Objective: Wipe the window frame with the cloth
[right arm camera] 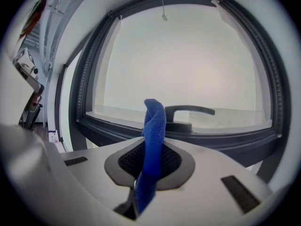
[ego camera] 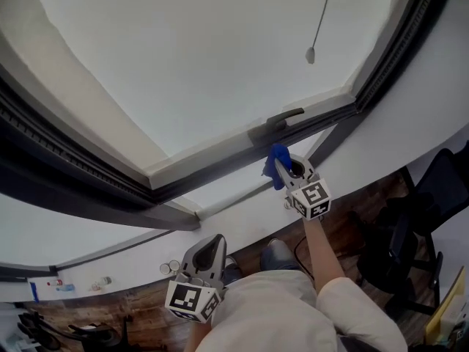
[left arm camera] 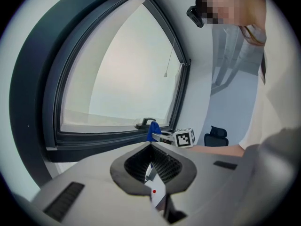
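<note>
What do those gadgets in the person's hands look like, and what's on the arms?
The left gripper and right gripper are pale grey wedge-shaped shells with dark ribbed pads inside the jaws. Each carries a white cube printed with black square markers. No cables show. The person wears a light short-sleeved shirt.

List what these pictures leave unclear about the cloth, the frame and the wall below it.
- Whether the cloth touches the window frame: in the right gripper view the cloth itself covers the spot, and in the head view it is too small to tell.
- Dirt on the frame: too dark and small in every view.
- The small objects low at the left in the head view: too small to name.
</note>
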A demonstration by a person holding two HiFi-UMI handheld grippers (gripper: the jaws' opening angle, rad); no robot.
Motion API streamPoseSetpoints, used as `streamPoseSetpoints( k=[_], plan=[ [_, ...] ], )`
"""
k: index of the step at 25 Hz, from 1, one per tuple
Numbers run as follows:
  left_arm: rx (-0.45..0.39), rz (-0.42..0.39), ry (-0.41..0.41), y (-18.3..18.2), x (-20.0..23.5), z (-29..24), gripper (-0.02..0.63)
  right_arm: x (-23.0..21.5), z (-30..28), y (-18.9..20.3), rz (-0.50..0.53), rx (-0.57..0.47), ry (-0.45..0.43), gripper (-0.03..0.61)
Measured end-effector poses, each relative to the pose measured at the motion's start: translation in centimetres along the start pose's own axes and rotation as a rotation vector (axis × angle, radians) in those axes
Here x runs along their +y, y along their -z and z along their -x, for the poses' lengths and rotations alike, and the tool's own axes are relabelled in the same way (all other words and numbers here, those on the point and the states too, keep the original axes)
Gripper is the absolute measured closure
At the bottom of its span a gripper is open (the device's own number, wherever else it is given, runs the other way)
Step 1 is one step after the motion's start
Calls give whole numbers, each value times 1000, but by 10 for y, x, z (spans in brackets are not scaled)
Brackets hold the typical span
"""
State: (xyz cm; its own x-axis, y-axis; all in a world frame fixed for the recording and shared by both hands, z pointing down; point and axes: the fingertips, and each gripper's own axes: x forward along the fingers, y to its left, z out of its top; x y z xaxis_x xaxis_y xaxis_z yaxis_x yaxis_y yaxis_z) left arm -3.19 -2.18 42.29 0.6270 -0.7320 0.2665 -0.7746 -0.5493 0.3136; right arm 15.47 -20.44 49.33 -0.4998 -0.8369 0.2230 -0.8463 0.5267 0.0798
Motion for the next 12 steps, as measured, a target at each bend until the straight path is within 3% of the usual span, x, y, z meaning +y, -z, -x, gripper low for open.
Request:
streamPoseSetpoints(
  k=[6,12],
  plan=[
    [-3,-31,-82,1,-24,-39,606,-9,43,-2,-81,-95,-52,534],
    [-39,-1,-120,-1,-106,-109,606,-49,88,-5,-119,-51,-192,534]
  ],
)
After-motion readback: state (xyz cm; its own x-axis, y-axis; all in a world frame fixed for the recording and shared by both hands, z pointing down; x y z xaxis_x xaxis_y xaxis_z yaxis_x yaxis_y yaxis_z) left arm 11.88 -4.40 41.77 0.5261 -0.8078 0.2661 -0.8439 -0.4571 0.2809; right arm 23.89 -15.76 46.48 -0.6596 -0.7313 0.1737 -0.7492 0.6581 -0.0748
